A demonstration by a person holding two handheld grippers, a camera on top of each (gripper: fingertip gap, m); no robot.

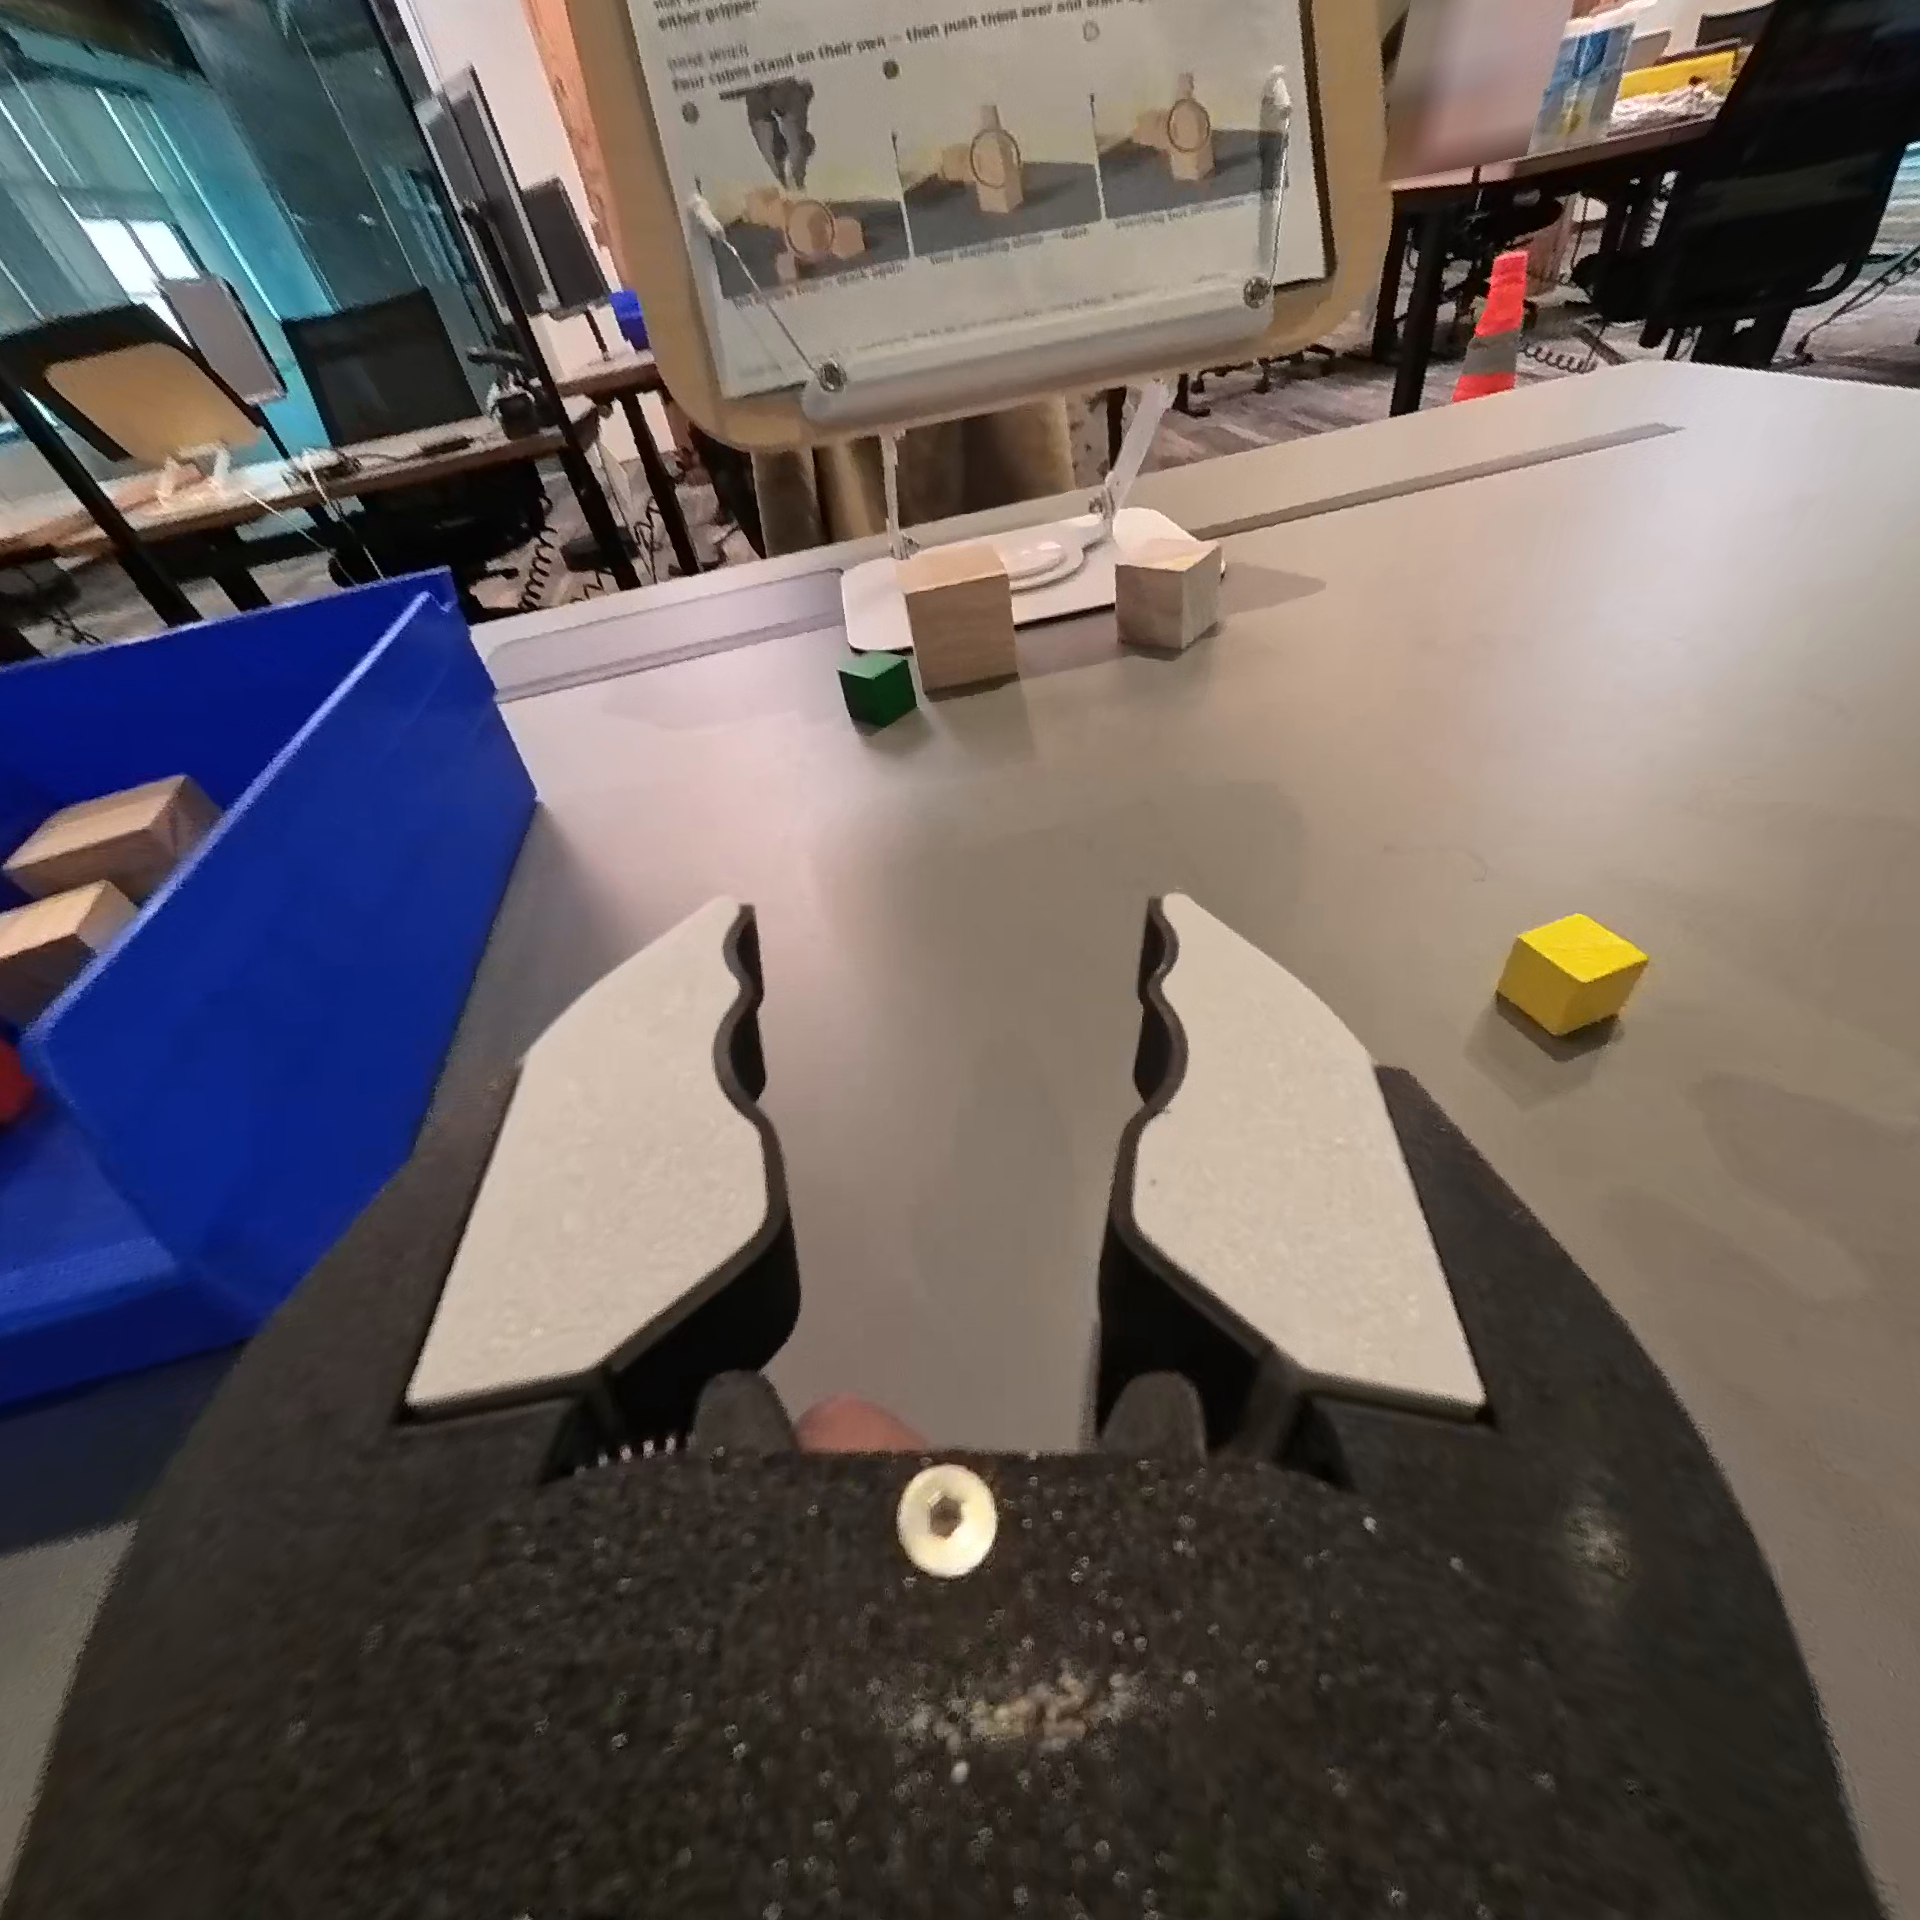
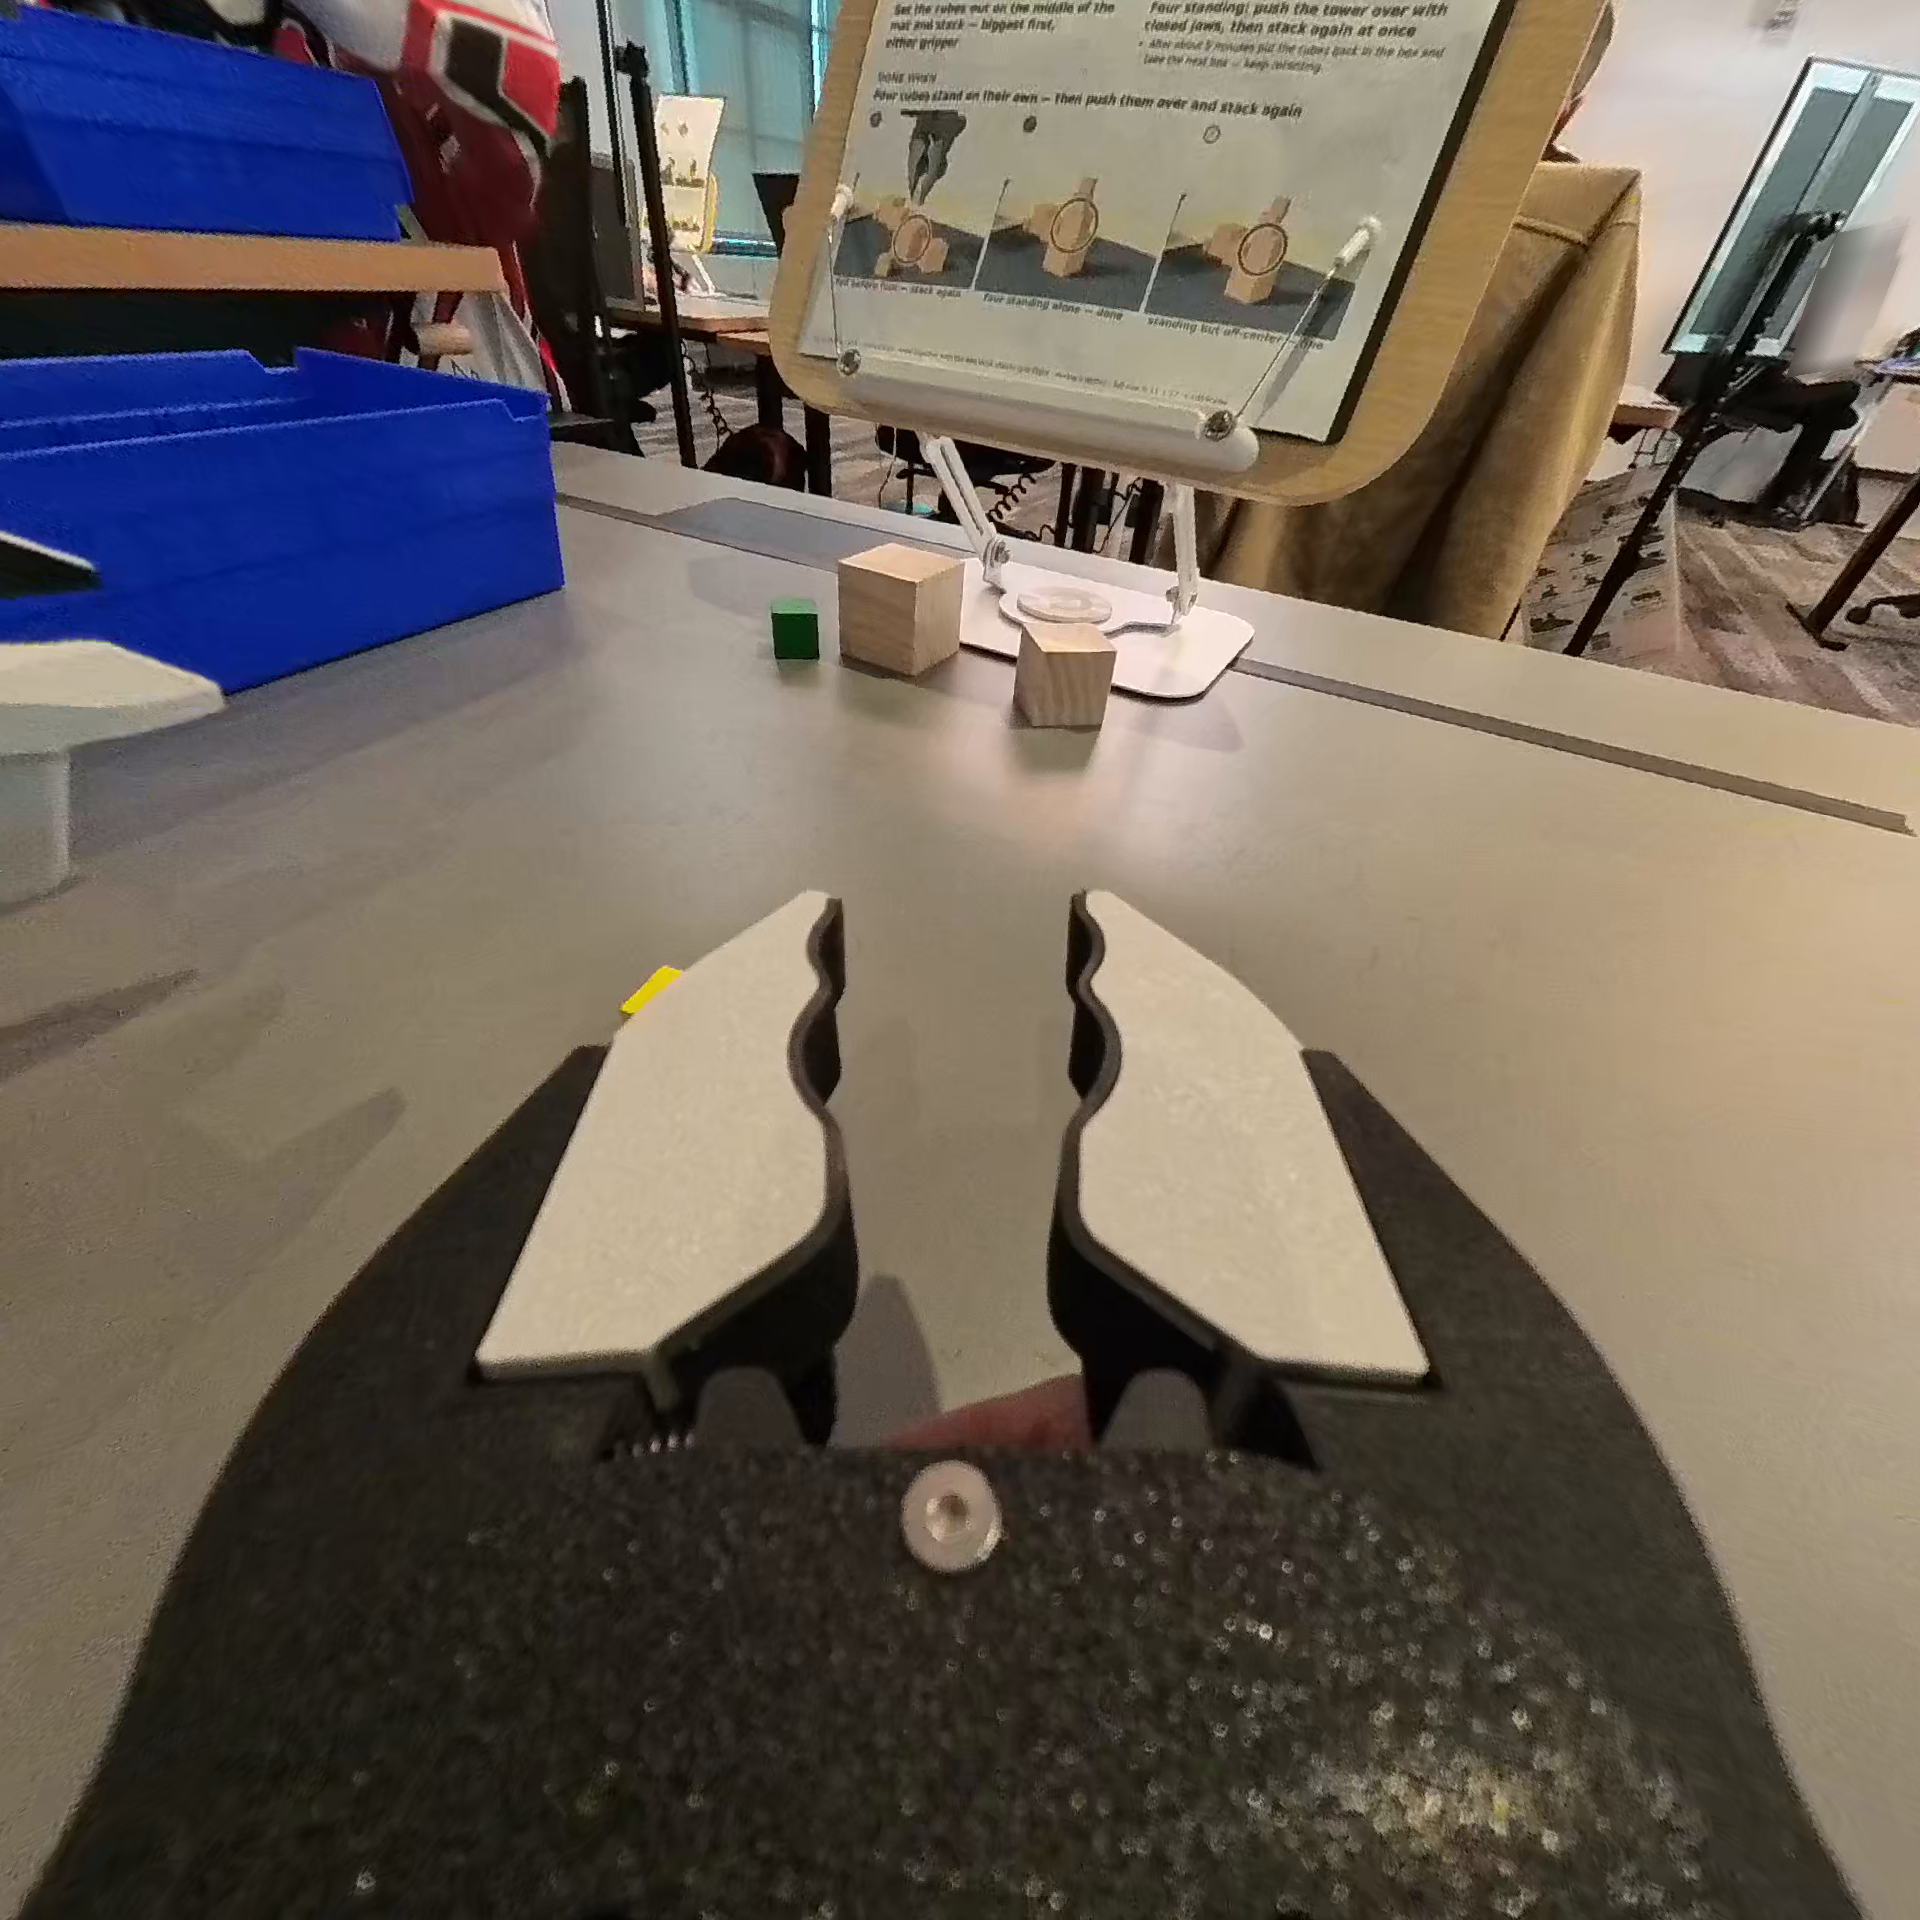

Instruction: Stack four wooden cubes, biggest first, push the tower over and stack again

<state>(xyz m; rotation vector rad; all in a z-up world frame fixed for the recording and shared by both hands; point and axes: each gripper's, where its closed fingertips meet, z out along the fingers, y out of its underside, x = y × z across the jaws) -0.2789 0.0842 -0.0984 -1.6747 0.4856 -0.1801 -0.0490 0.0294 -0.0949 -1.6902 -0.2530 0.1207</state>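
Jaws, left gripper [image 1: 948, 920]: parted wide, nothing between them, only bare grey table [image 1: 1455, 748] showing through the gap. I hold it low and roughly level over the near part of the table, fingers pointing toward the far edge.

Jaws, right gripper [image 2: 954, 914]: parted, narrower than the left, also empty. I have it low over the table, pointing the same way; a fingertip of my hand shows at the base of each gripper.

Item: large wooden cube [image 1: 958, 628], plain, upright on the table at the far edge, touching or just in front of the white stand base [image 2: 1195, 649].

Item: smaller wooden cube [image 1: 1166, 604], plain, turned corner-on, near the large one but apart from it, at the base's front edge.

Item: green cube [image 1: 879, 687], small, just beside the large cube on its left.

Item: yellow cube [image 1: 1569, 974], well apart from the others, ahead and right of the left gripper; in the right wrist view only a sliver shows past the left finger [image 2: 649, 989].

Item: blue bin [image 1: 281, 935], left of the left gripper, holding two more wooden blocks [image 1: 114, 836] and something red.

Item: instruction board [image 1: 987, 187] on the stand, tilted back.
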